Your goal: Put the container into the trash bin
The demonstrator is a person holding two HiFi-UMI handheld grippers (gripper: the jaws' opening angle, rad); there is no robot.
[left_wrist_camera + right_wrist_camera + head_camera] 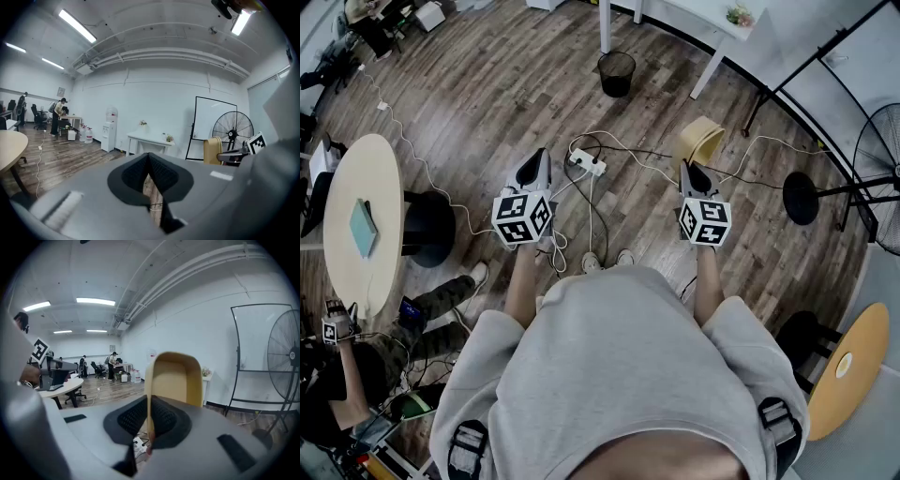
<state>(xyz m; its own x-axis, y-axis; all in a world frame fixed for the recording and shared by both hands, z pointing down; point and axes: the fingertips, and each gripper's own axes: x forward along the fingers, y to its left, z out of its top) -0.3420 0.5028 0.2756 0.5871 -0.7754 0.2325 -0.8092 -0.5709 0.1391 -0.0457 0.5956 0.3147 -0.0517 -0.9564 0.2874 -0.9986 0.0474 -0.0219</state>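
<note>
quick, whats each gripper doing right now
Left gripper: closed, nothing between its jaws.
Right gripper: closed on the side wall of the tan container.

Container (176, 378): tan, thin-walled tub with rounded corners, and it looks empty inside.
Container pose: up off the floor (487, 112), tipped so its hollow inside shows in the head view and the right gripper view.
Container grip: one side wall is pinched between the pads of the right gripper (149, 423).
Trash bin (616, 73): black, round, mesh-sided, standing upright with its top open.
Bin position: on the wood floor just beside a white table leg (604, 28), well apart from the container.
</note>
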